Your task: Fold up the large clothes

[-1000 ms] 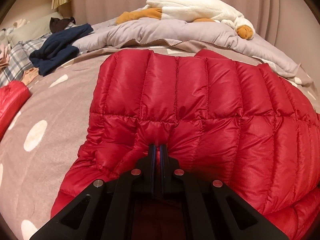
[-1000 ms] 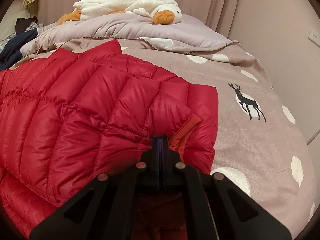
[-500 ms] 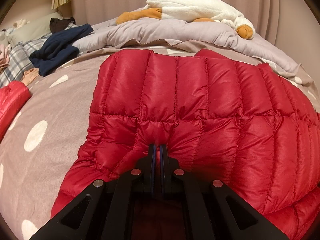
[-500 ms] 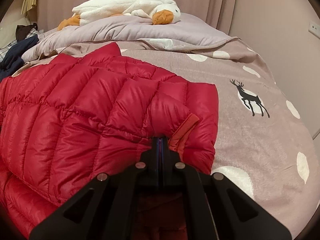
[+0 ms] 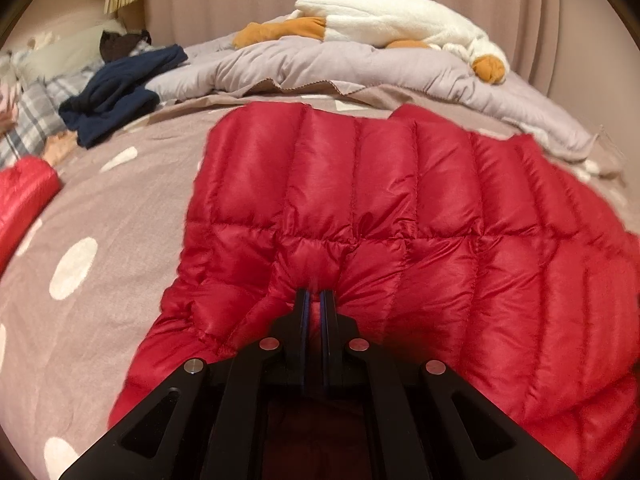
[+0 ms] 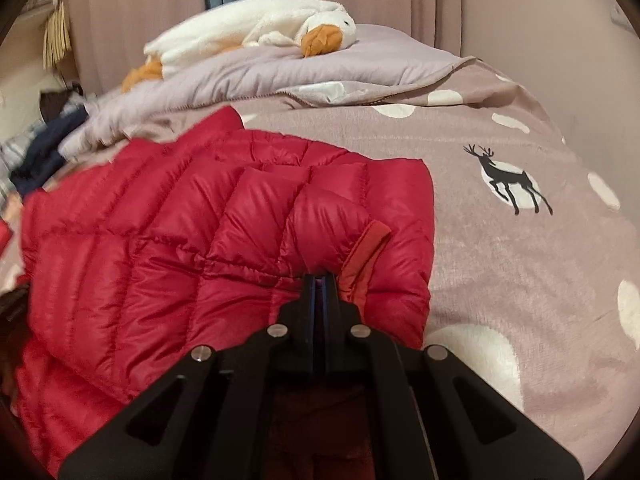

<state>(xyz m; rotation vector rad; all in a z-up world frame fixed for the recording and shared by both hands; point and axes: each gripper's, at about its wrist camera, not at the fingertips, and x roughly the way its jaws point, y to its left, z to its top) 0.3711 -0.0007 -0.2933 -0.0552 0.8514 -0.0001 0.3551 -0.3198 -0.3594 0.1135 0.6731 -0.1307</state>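
Judging by the puffed, stitched channels and the sheen of its shell, the red down jacket [image 5: 400,208] spread on the bed [image 5: 100,208] should be very light, soft and springy, with a slick nylon face that slides on itself and on the polka-dot cover. The left tongs [image 5: 315,300] are pinched shut on a gathered bunch of its near edge, the fabric radiating in small creases from the grip; the right tongs [image 6: 319,284] are likewise clamped on the jacket [image 6: 160,240] close to an orange-red trimmed edge [image 6: 366,256], which may be a cuff or a collar lining, though the fisheye view leaves that unsure. A folded layer already lies over the body on the right side. Holding at seams or bound edges is the wiser choice, since the quilting gives the pads something to bite, whereas a pinch in the middle of a puffy panel would likely slip as air shifts. Trapped air will probably make folds spring open unless pressed flat. A plush goose [image 6: 256,32] and dark clothes [image 5: 116,92] lie well apart, near the bed's far end.
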